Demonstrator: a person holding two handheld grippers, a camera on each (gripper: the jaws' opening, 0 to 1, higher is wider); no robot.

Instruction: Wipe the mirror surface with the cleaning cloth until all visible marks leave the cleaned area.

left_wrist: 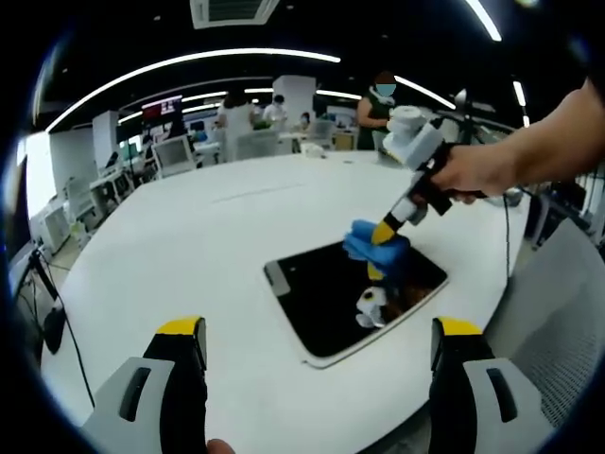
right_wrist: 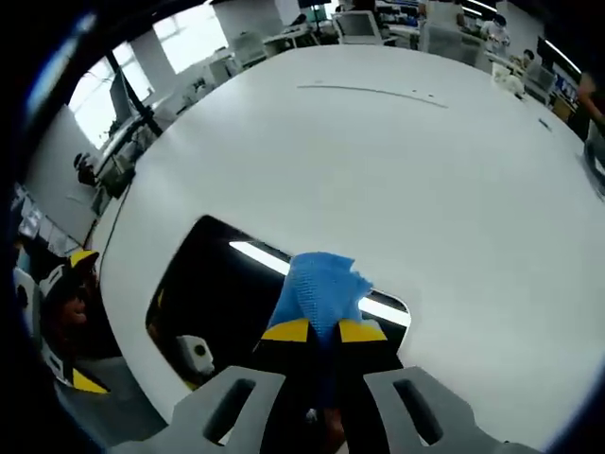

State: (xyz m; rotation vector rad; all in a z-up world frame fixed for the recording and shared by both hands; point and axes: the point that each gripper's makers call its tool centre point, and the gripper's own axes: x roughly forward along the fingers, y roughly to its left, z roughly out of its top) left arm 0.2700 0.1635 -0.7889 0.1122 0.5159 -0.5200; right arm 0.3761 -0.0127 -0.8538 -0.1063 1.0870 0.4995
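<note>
right gripper (right_wrist: 323,331) jaws clamped on soft, limp cloth (right_wrist: 319,286), pressing fragile mirror (left_wrist: 312,293) near desk (left_wrist: 189,246) edge; left gripper (left_wrist: 317,342) jaws apart

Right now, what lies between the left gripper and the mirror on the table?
Bare white table, as the left gripper view shows. The open left gripper hangs just short of the mirror; the right gripper presses the blue cloth on its far side.

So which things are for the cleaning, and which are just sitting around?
For the job:
mirror
blue cloth, pinched by the right gripper
left gripper, open and waiting

Just around:
white table
monitors on far desks
people in the background
</note>
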